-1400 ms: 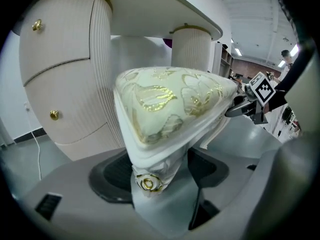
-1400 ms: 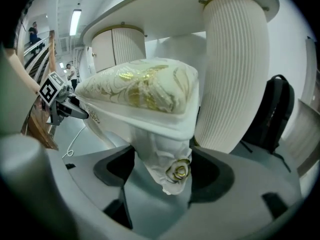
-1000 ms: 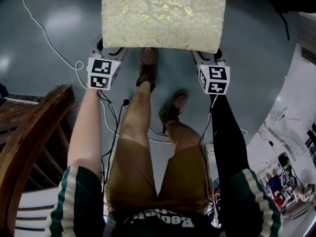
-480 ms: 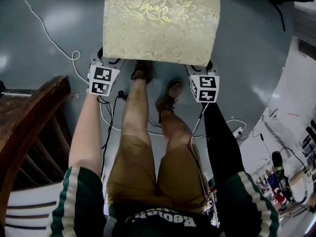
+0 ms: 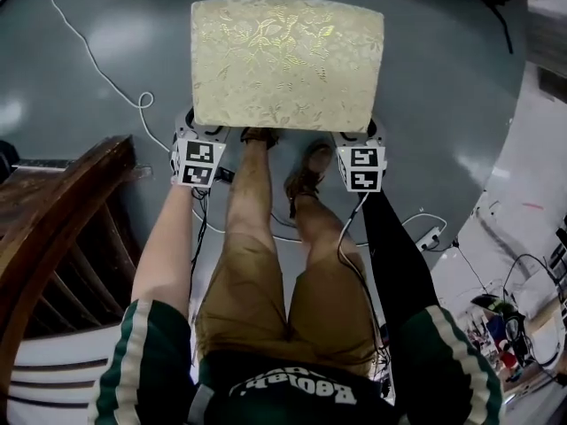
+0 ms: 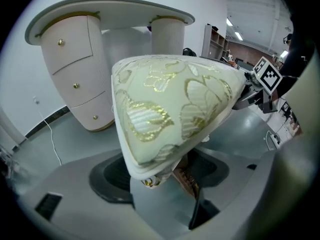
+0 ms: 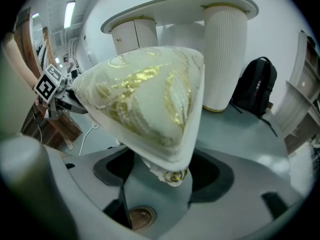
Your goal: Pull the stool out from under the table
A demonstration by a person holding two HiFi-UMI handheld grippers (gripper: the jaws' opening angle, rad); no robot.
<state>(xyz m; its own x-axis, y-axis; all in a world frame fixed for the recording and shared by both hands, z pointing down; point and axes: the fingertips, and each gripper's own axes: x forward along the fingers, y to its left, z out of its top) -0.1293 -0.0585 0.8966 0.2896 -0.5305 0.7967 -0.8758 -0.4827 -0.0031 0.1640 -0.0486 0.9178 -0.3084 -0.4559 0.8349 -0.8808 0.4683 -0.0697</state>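
Observation:
The stool [image 5: 288, 65] has a cream cushion with a gold leaf pattern and stands on the grey floor in front of my feet. My left gripper [image 5: 199, 138] holds its near left corner, and my right gripper [image 5: 365, 140] holds its near right corner. In the left gripper view the cushion corner [image 6: 170, 104] fills the space over the jaws, and a gold-capped leg top sits between them at the left gripper [image 6: 155, 176]. The right gripper view shows the same from the other side: the cushion [image 7: 145, 104] above the right gripper [image 7: 167, 171]. The white table [image 6: 75, 49] stands behind the stool.
A dark wooden chair back [image 5: 53, 228] stands close on my left. A white cable [image 5: 97, 73] trails over the floor to the left of the stool. A black backpack [image 7: 255, 91] leans by the table's right column [image 7: 225, 54]. My shoes [image 5: 306, 171] are just under the stool's near edge.
The stool has slid toward me, out from under the table, so that its whole cushion now shows. Both grippers came back with it, and my feet stepped back.

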